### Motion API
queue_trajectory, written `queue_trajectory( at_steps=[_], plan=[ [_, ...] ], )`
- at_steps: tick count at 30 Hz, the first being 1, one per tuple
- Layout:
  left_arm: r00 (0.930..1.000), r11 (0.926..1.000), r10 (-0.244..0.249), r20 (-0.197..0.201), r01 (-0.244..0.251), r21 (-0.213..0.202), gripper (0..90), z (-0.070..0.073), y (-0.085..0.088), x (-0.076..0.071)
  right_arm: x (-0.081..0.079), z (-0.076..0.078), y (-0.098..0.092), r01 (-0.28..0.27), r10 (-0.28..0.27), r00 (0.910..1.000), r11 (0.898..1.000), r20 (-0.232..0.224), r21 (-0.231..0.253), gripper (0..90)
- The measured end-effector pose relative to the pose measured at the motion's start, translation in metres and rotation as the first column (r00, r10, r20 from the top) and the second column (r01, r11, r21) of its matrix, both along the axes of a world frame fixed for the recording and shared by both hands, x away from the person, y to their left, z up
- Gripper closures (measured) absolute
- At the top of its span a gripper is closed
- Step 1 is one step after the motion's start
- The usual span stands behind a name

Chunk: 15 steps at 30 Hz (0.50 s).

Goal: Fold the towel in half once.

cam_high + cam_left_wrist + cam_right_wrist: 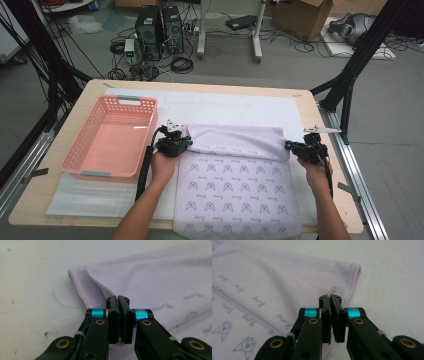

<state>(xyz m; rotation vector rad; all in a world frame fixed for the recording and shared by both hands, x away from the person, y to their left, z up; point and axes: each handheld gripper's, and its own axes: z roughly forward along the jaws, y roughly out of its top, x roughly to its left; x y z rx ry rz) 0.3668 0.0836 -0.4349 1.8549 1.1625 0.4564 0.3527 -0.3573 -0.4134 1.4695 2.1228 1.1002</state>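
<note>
While both tools pinch the folded edge of the pale lilac cloth printed with small blue cat faces (235, 175), we judge the step in hand to be a fold. Our left tool (186, 142) has its jaws pressed together on the fold's left corner, with fabric caught between them; our right tool (289, 145) is likewise clamped on the right corner. The cloth lies on the white mat toward the near edge of the surface (305, 100), just right of the pink plastic basket (112, 135). Its fold line runs left to right, while its long axis runs toward us, hanging past the near edge. Next we would need to release evenly or regrip for another fold.
</note>
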Motion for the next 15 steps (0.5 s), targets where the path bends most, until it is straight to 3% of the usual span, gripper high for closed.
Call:
queue_trajectory(
  at_steps=[6, 12, 15],
  plan=[
    [0.998, 0.9982, -0.048, 0.041, 0.049, -0.036, 86.5, 0.003, 0.005, -0.024, -0.015, 0.001, 0.0, -0.015, 0.014, 0.9996, 1.0, 0.022, 0.01, 87.5],
    [0.9957, 0.9943, -0.089, 0.024, 0.091, -0.056, 86.4, -0.006, 0.005, -0.052, -0.042, -0.003, -0.005, -0.038, 0.037, 0.9985, 0.999, 0.04, 0.018, 87.5],
    [0.9949, 0.9941, -0.1, 0.008, 0.101, -0.04, 85.0, -0.012, 0.006, -0.06, -0.055, -0.008, -0.009, -0.04, 0.04, 0.9987, 0.999, 0.031, 0.018, 87.5]
  ],
)
